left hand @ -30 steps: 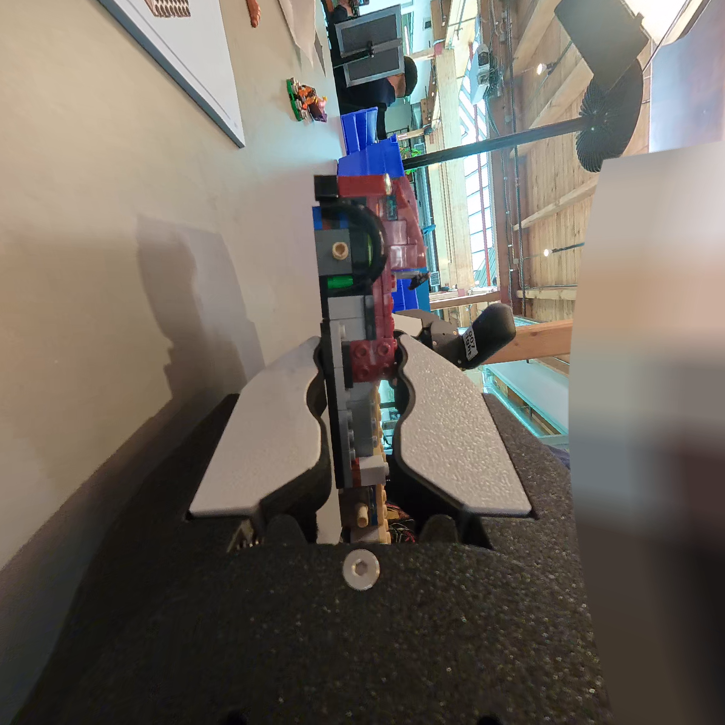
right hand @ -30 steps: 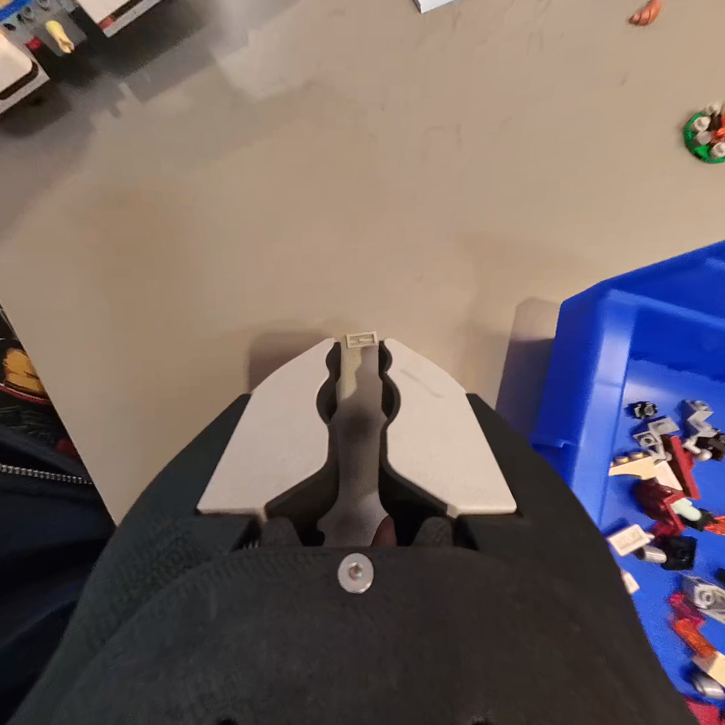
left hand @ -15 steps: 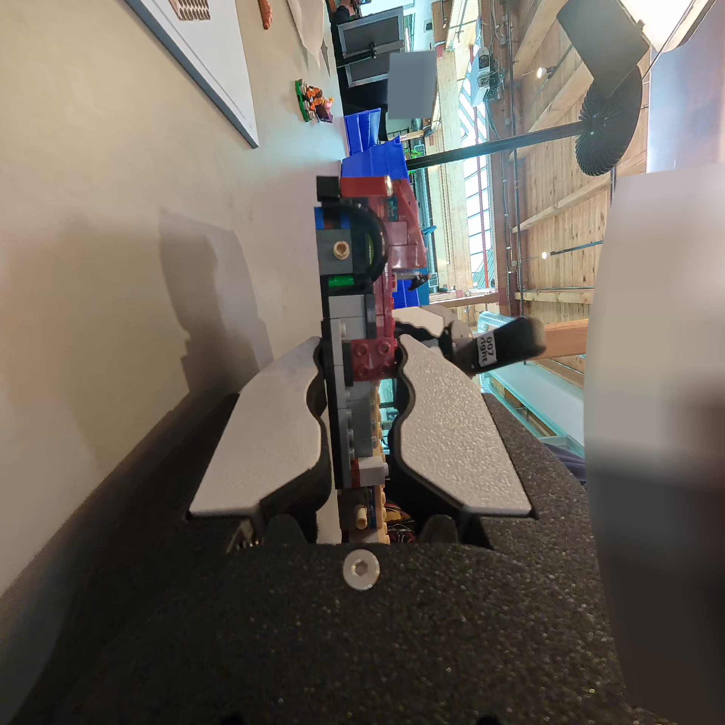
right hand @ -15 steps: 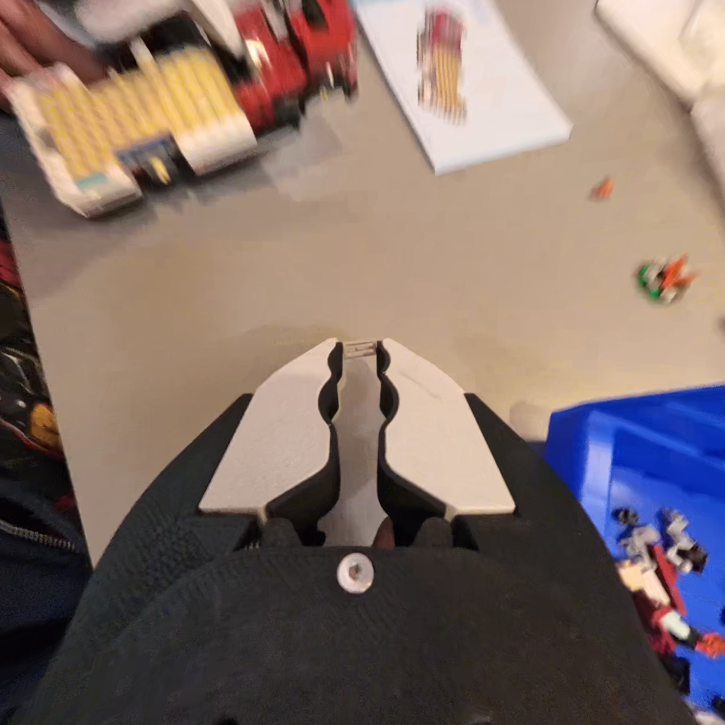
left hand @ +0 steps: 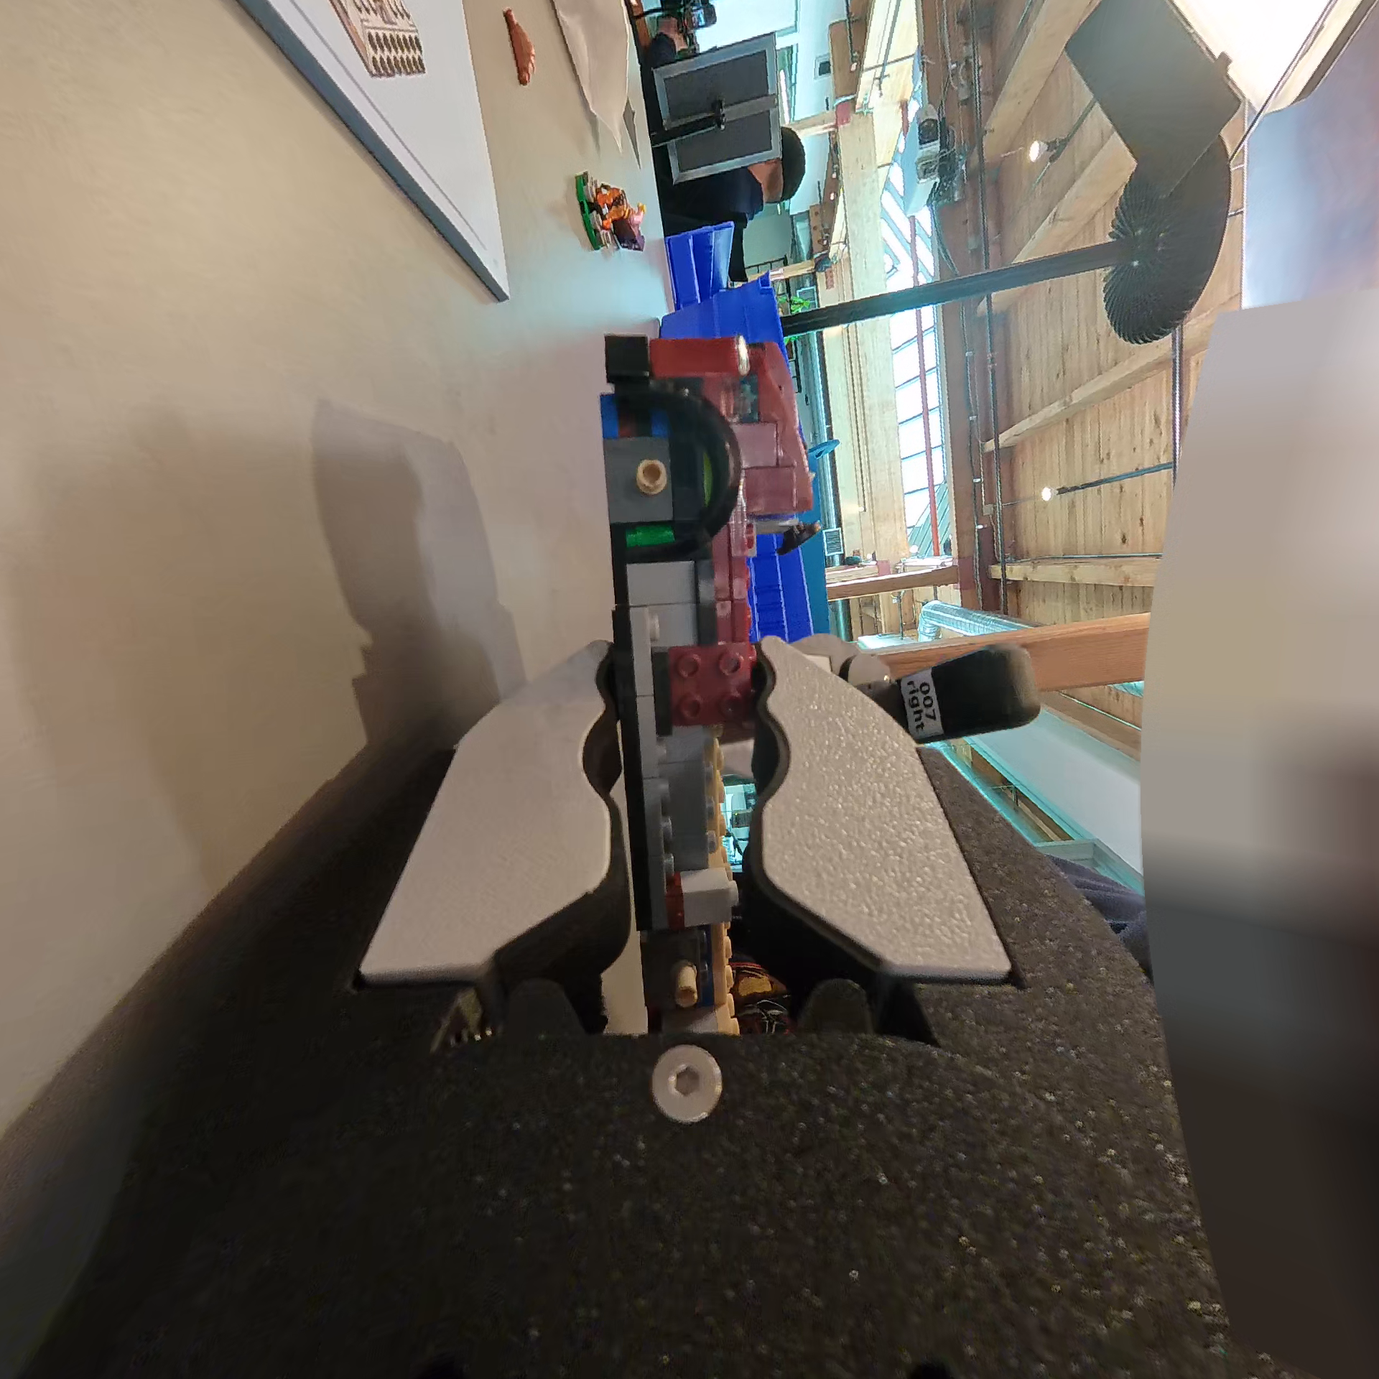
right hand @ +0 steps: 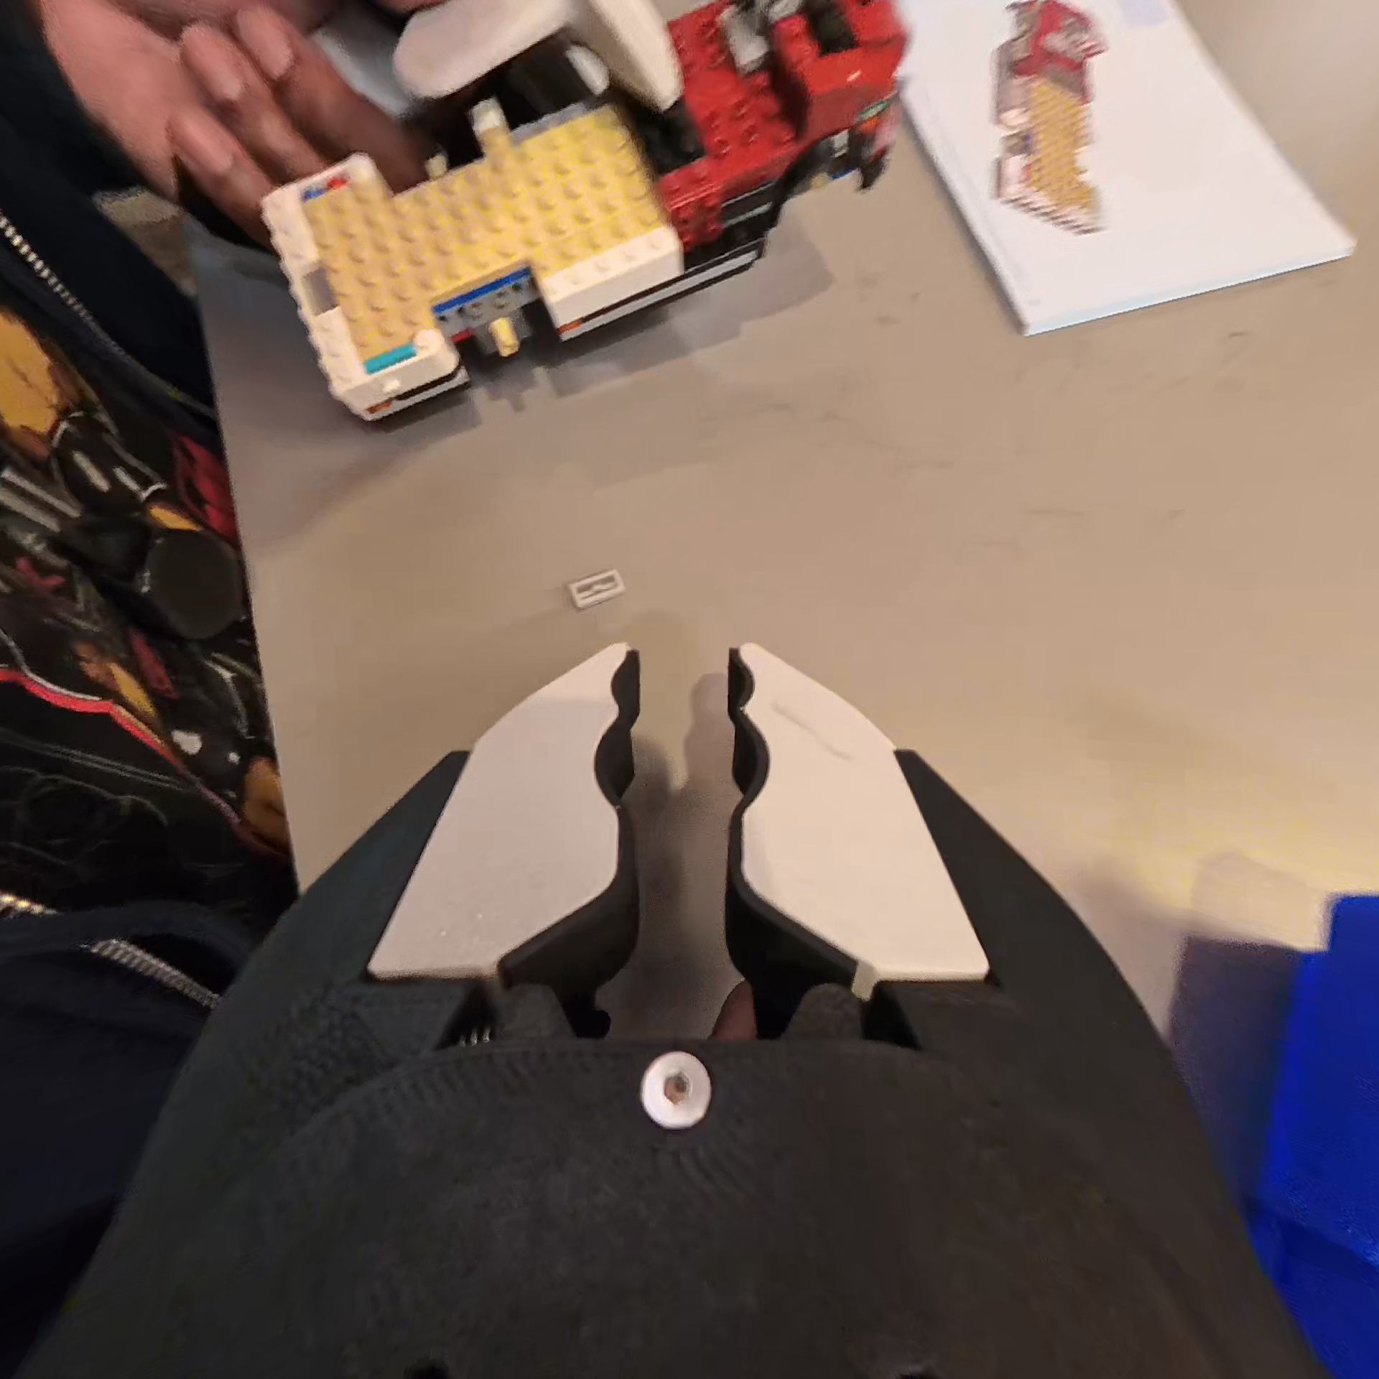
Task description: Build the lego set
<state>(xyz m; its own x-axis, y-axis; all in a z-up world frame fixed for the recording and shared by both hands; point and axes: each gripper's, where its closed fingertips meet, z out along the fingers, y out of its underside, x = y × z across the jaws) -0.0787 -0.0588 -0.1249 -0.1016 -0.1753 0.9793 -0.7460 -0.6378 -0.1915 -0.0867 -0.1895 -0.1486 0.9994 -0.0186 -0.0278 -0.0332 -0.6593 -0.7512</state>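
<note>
My left gripper [left hand: 683, 671] is shut on a brick-built truck model [left hand: 686, 597], its pads pressing on the black base and a dark red brick. In the right wrist view the model [right hand: 522, 224] has a tan studded bed, white sides and a red cab. It sits at the far end of the grey table [right hand: 970, 522], with the left gripper's fingers [right hand: 522, 45] on it. My right gripper [right hand: 683, 657] is open and empty above the table. A small grey tile [right hand: 595, 587] lies flat just ahead of its fingertips. The right gripper also shows in the left wrist view [left hand: 962, 694].
An instruction booklet [right hand: 1104, 149] lies at the far right. A blue bin [right hand: 1343, 1082] stands at the right edge. A small green-based brick figure [left hand: 604, 213] stands farther off. A hand [right hand: 224, 97] is behind the model. The table edge runs along the left. The grippers' ends are close to 15 centimetres from one another.
My right gripper held the small grey tile at its fingertips; its jaws have opened and the tile now lies on the table ahead. The right view swung toward the model. The left gripper kept its hold.
</note>
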